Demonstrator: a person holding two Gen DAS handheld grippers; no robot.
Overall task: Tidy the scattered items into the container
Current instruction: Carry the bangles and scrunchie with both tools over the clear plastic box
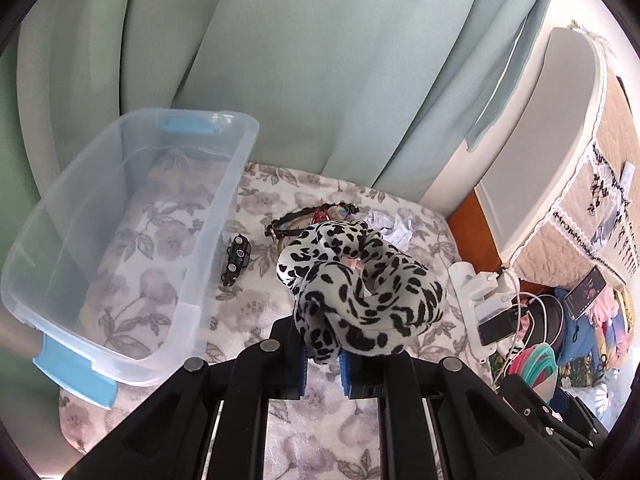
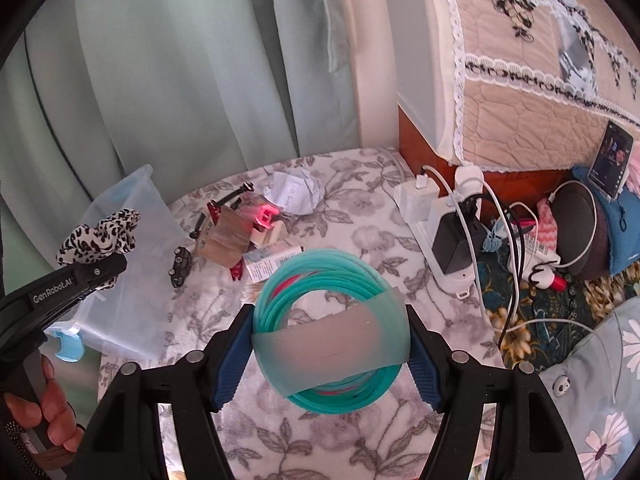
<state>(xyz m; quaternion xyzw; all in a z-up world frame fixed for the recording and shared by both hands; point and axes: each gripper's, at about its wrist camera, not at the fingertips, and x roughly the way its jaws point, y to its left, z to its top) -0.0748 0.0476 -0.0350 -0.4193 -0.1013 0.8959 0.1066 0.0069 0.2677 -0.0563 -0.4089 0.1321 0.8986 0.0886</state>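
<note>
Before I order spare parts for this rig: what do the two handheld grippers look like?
Both are matte black plastic. The left gripper and the right gripper each have angular, ribbed jaws lined with blue textured pads, and round silver pins at the joints. Seen from the right camera, the left one carries white "GenRobot.AI" lettering on its side. No cables show.

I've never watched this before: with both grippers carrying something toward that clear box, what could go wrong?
The leopard-print scrunchie is pinched only at its edge by the left gripper, so it might slip out. The teal coil in the right gripper is loose loops, which could spring apart. The clear box is light and might slide.
</note>
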